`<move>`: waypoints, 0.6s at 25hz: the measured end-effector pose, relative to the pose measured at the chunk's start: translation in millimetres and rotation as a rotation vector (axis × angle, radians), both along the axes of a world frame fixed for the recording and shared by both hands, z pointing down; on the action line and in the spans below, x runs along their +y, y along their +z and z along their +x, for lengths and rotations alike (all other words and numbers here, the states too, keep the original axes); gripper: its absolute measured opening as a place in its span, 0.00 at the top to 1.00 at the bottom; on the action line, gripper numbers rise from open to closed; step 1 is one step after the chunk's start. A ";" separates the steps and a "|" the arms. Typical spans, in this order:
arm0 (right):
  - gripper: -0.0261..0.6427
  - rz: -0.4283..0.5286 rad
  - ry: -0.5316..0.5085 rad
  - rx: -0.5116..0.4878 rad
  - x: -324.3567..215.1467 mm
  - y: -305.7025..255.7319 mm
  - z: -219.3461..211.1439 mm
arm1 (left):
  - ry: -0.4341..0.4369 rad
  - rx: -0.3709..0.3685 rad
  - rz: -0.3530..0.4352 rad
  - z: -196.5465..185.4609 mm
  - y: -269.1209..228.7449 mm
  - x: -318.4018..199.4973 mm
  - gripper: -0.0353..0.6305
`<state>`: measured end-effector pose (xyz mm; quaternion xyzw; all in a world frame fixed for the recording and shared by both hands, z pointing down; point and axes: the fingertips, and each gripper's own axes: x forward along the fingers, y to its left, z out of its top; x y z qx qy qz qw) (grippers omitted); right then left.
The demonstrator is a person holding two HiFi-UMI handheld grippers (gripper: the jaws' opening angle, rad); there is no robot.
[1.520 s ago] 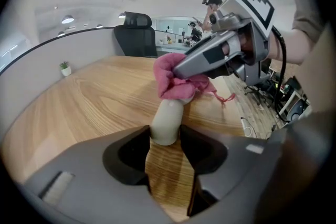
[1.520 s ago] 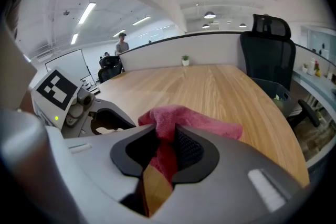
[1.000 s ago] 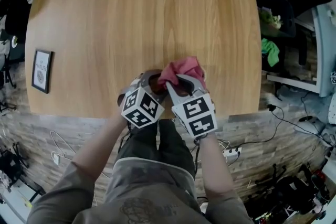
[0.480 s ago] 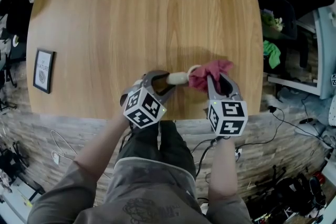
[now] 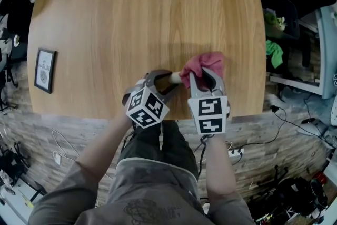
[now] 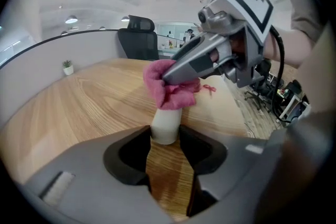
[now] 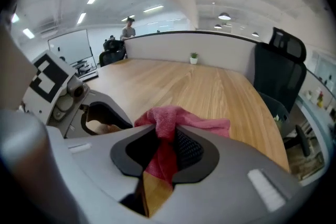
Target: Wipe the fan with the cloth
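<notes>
Wooden tabletop (image 5: 142,18), open office beyond. Close to its near edge, the left gripper (image 5: 161,81) is clamped on the white stem of the fan (image 5: 175,78), evidently to steady it. The right gripper (image 5: 204,77) pinches the pink cloth (image 5: 202,63), bunched and pressed over the fan's far end. Judged: wiping under way.

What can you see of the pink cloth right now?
The pink cloth is a small, soft fabric rag, crumpled into a bunch. The right gripper has its jaws shut on a fold of it, and the rest spills out past the tips. The cloth is pressed over the far end of the white cylinder, seemingly the fan's handle, which the left gripper holds in its jaws by the near edge of the wooden table.
</notes>
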<state>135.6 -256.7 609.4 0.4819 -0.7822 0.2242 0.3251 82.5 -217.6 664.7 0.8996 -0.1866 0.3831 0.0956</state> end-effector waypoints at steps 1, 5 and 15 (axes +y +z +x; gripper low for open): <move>0.83 -0.006 -0.027 0.003 2.3 0.4 -6.0 | -0.004 0.001 0.000 -0.9 -0.1 -0.8 0.68; 0.83 -0.052 -0.109 -0.068 17.9 2.3 -27.5 | 0.000 -0.010 0.011 -0.8 -0.4 -1.1 0.68; 0.83 -0.077 -0.085 -0.217 39.4 -0.5 -20.8 | -0.001 0.013 -0.016 -2.6 -0.3 1.4 0.68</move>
